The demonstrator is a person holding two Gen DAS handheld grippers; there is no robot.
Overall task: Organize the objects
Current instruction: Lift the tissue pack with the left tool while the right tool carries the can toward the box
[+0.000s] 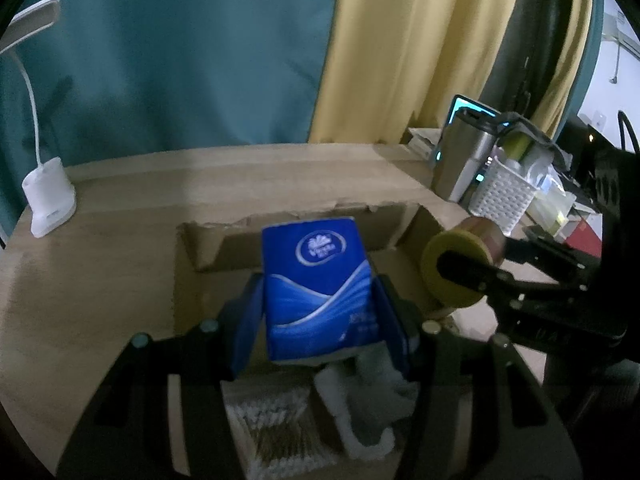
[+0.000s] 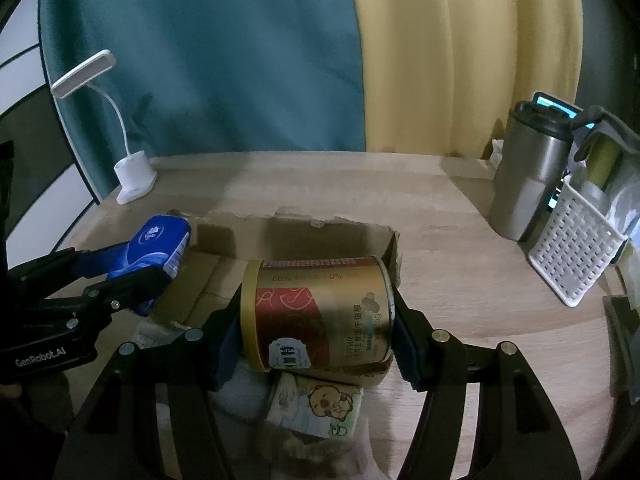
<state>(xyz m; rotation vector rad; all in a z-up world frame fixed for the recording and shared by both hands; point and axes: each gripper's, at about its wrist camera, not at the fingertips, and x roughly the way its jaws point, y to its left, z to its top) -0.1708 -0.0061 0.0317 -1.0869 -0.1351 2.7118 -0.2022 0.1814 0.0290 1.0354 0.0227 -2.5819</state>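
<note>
The left gripper (image 1: 320,308) pinched a blue tissue pack (image 1: 318,280) over the cardboard box (image 1: 304,220). The right gripper (image 2: 318,326) squeezed a gold can (image 2: 320,312) lying sideways over the same box. A white lamp (image 2: 134,180) stood at the tabletop's (image 2: 460,272) far left corner.

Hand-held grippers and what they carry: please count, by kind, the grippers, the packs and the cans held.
Hand-held gripper: 2, left and right
Blue plastic tissue pack: 1
Gold and red cylindrical can: 1
Total: 4
</note>
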